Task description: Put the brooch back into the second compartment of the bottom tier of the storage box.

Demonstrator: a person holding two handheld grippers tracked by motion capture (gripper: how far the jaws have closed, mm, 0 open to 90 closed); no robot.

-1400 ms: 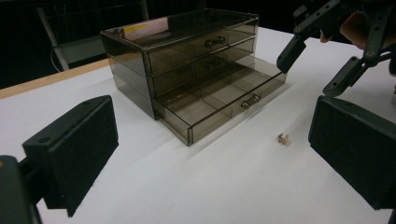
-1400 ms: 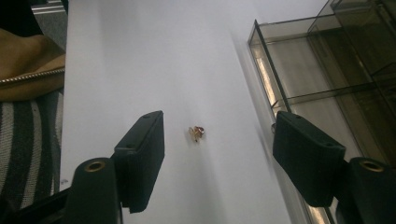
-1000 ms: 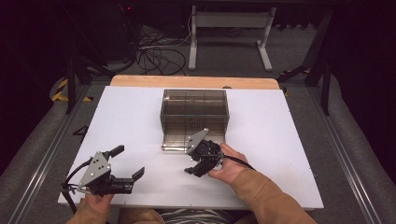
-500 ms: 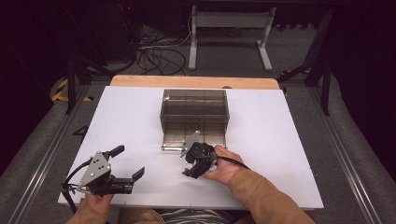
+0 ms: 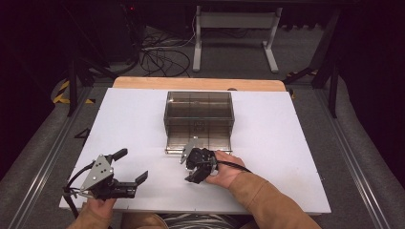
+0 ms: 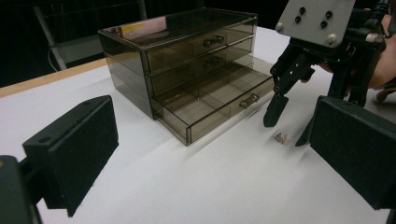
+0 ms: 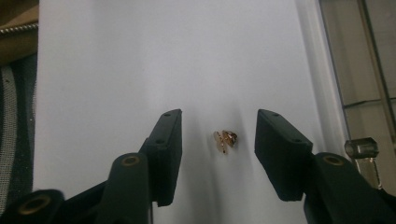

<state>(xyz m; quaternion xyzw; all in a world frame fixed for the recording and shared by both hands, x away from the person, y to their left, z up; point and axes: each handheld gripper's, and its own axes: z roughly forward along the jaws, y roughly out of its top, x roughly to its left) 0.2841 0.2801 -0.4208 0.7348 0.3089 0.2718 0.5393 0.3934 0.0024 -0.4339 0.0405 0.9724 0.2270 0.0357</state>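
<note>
White table [image 5: 286, 143], bare and matte, with a strip of pale wood [image 5: 200, 84] along its far edge. Around it the room is dark: grey carpet [image 5: 363, 143] on both sides, metal rails [image 5: 43, 162] running alongside the table, a tangle of black cables [image 5: 160, 57] on the floor beyond, and a white stand [image 5: 234, 28] with two feet behind that. Yellow-black tape [image 5: 62, 93] marks the floor at far left.

Middle of the table, a smoky clear drawer box [image 5: 198, 117], three drawers high. In the left gripper view the bottom drawer [image 6: 219, 105] is pulled out toward the person, the two above it pushed in.

Right gripper [image 5: 195, 176] just in front of that open drawer, tipped down at the table, jaws apart. Its own view shows a small gold piece [image 7: 225, 139] lying on the white surface between the jaws, touching neither; I cannot tell what it is. The drawer's clear knob [image 7: 362, 148] sits at the edge of that view. From the left gripper view the same piece [image 6: 281, 138] lies just beside the right gripper's tips, near the drawer front.

Left gripper [image 5: 131, 167] at the near left corner, well apart from the box, jaws spread wide and holding nothing. A brown sleeve [image 5: 272, 200] comes in from below on the right.
</note>
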